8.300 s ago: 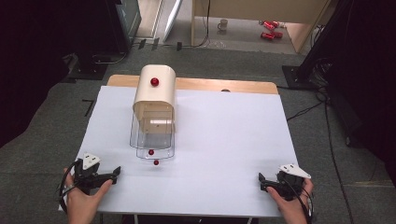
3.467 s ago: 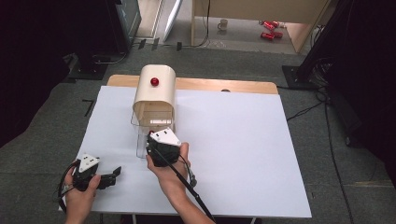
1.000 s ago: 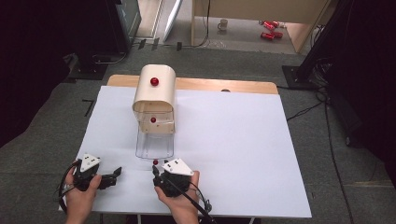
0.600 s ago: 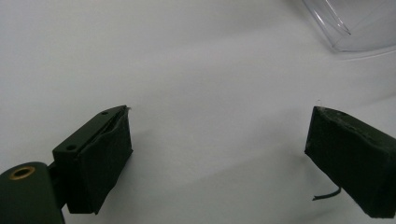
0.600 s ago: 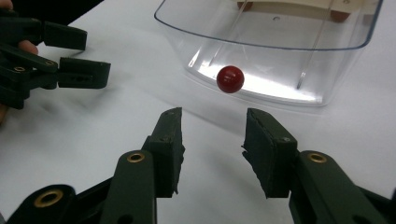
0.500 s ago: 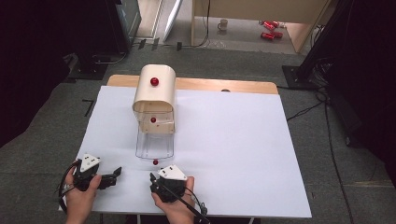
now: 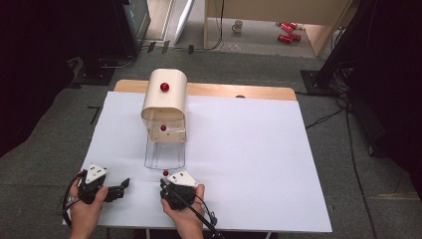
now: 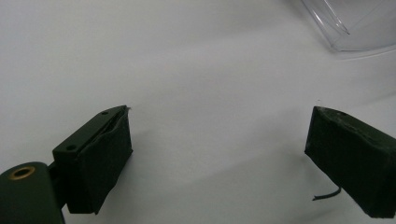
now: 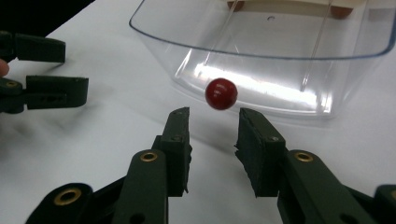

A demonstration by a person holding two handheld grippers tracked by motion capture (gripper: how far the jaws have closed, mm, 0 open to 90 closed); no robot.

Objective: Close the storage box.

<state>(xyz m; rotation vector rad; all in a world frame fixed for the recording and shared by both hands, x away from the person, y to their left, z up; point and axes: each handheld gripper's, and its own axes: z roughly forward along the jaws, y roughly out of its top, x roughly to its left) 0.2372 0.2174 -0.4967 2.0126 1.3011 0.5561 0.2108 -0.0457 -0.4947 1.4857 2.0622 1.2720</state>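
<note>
Now we are working at the near edge of the desk [image 7: 259, 149], lining up a pick of the small red ball [image 9: 221, 93].

Starting from the left, our left gripper [image 7: 121, 187] is resting idle on the white surface with its jaws spread wide and nothing between them; a corner of the clear tray [image 8: 348, 28] is showing at the top right of its own view.

Moving right, the clear tray [image 7: 164, 155] is lying in front of the cream dispenser box [image 7: 165, 102] (which is carrying red knobs on its top and front face).

Just before the tray's near wall the red ball [image 7: 165, 173] is sitting on the desk, outside the tray. Our right gripper [image 9: 212, 128] is pointing straight at it with jaws parted, holding nothing; the ball is lying just beyond the fingertips, centred on the gap and not yet between the pads.

We are judging the step as the final approach: the next move is calling for a short push forward, then closing gently so the ball is not rolling away against the tray.
</note>
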